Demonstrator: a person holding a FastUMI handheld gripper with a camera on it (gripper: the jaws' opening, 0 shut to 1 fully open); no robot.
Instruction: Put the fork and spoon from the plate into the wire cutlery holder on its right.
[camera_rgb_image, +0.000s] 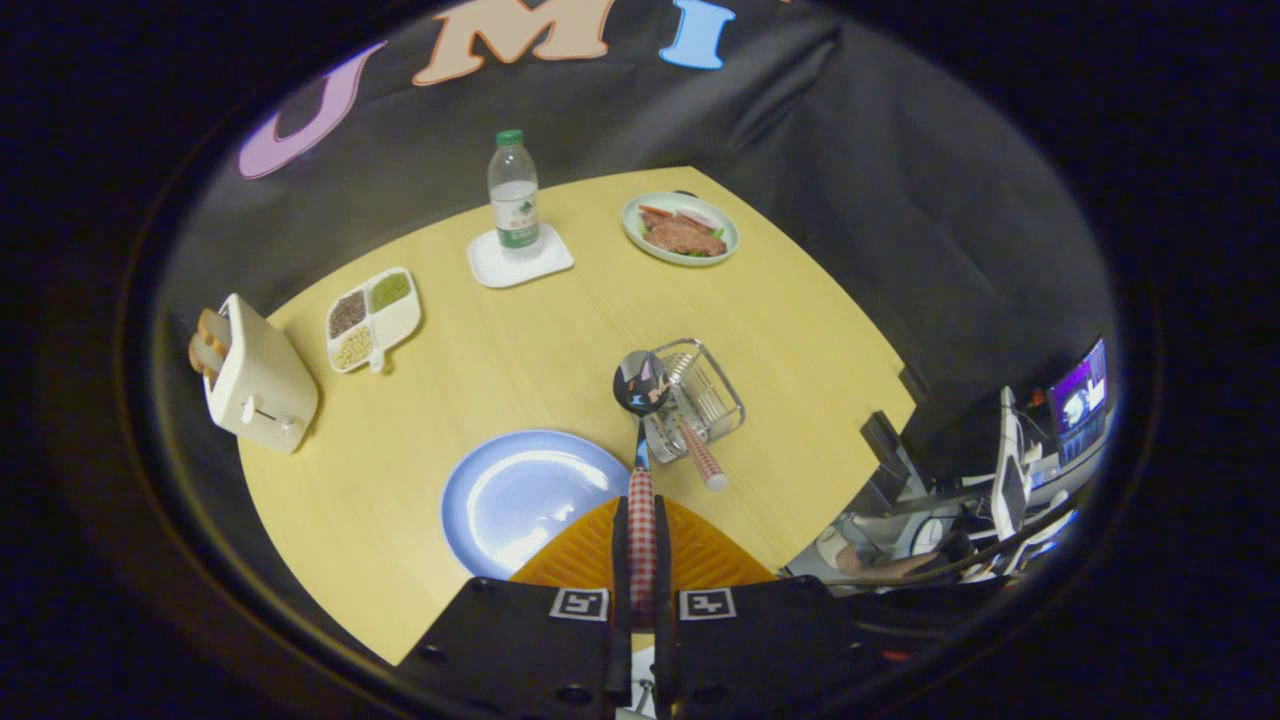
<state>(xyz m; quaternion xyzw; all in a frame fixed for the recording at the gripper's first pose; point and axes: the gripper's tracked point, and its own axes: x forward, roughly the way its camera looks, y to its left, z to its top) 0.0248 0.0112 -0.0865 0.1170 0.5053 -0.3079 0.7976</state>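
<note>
The hand-held gripper (641, 560) is clamped on the spoon's (641, 400) checked handle, bowl held out just left of the holder (705, 385), above the desk (500, 350). Light, stiff and slim, it may pivot; gripping mid-handle suits it. The fork (700, 455) already stands in the holder, and the plate (520, 495) lies bare.

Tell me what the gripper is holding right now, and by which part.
The gripper is shut on the spoon, its fingers pressing the checked handle, with the bowl pointing ahead beside the wire cutlery holder.
</note>
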